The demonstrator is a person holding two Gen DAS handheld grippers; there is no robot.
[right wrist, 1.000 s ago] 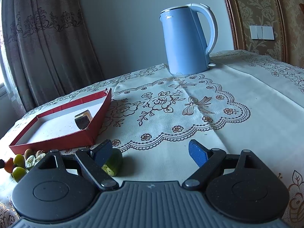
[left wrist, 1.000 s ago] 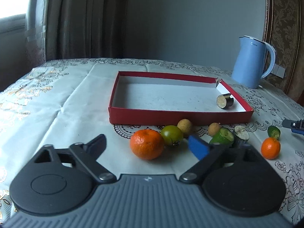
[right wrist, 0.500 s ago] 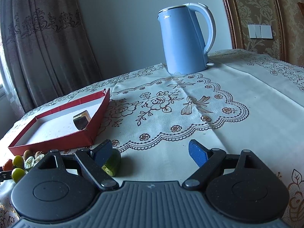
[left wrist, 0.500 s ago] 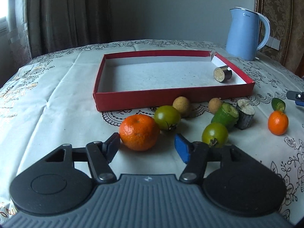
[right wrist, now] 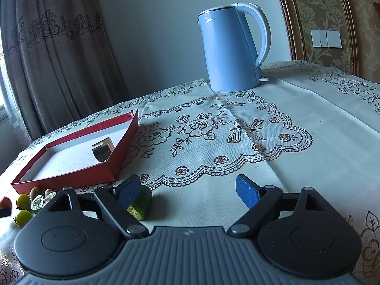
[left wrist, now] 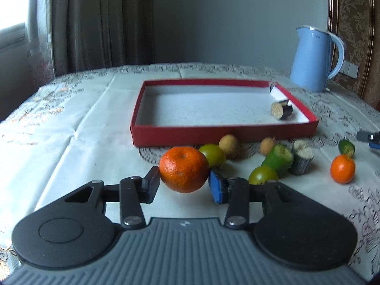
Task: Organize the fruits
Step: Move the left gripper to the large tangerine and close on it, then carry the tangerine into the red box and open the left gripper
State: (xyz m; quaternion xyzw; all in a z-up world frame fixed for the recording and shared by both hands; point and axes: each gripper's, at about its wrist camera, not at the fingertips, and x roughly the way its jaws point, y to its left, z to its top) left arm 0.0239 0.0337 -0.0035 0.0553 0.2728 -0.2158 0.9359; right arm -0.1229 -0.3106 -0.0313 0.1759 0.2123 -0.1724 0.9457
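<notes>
Fingers on your left gripper (left wrist: 184, 182) have just been closing, and they now sit pressed against both sides of the big orange (left wrist: 184, 169), which lies on the counter (left wrist: 78, 147) at 12 o'clock from the gripper body. Your right gripper (right wrist: 187, 188) has its fingers wide apart with nothing between them; its left finger (right wrist: 127, 188) stands just beside a cut green piece (right wrist: 141, 204) on the cloth, and you cannot tell from this view whether they touch.

Behind the big orange, at 1 o'clock, sits a green fruit (left wrist: 213, 154), then a small brown fruit (left wrist: 229, 143). At 3 o'clock from the orange you have another green fruit (left wrist: 262, 175), a cut cucumber chunk (left wrist: 277, 159), a pale stub (left wrist: 302, 160) and a second brown fruit (left wrist: 267, 145). A small orange (left wrist: 342, 169) lies well apart at the far right.

At 12 o'clock beyond the fruit lies the red tray (left wrist: 223, 132), with one dark eggplant piece (left wrist: 281, 110) in its right end. A blue kettle (left wrist: 314, 59) stands at 2 o'clock.
</notes>
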